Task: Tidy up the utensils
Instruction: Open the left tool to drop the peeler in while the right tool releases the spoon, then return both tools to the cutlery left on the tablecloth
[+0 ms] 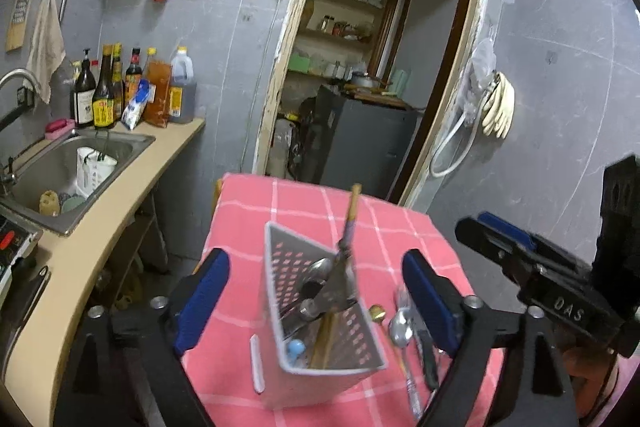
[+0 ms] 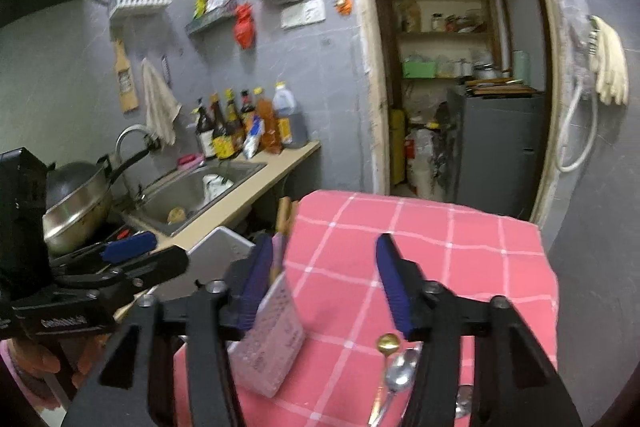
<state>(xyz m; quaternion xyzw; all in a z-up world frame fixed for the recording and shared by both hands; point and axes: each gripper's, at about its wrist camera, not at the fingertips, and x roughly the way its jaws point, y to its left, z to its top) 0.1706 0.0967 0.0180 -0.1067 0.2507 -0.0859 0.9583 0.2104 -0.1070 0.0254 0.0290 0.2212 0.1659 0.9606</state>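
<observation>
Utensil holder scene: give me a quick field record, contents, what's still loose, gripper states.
holder: perforated metal utensil holder, upright on pink checked tablecloth
inside: chopsticks, metal utensils
loose: spoons on the cloth, right of holder
left gripper: open, straddling holder, pads clear of it
right gripper: open, empty
sink: left background

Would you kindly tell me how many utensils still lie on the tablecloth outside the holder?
3 visible: a silver spoon, a gold-headed spoon and a dark-handled utensil, all right of the holder; others may be hidden.

The lower handles of the spoons (image 2: pixel 400 375) are hidden behind a hand-held gripper finger; the utensil holder (image 2: pixel 268 343) is blurred and partly covered.
</observation>
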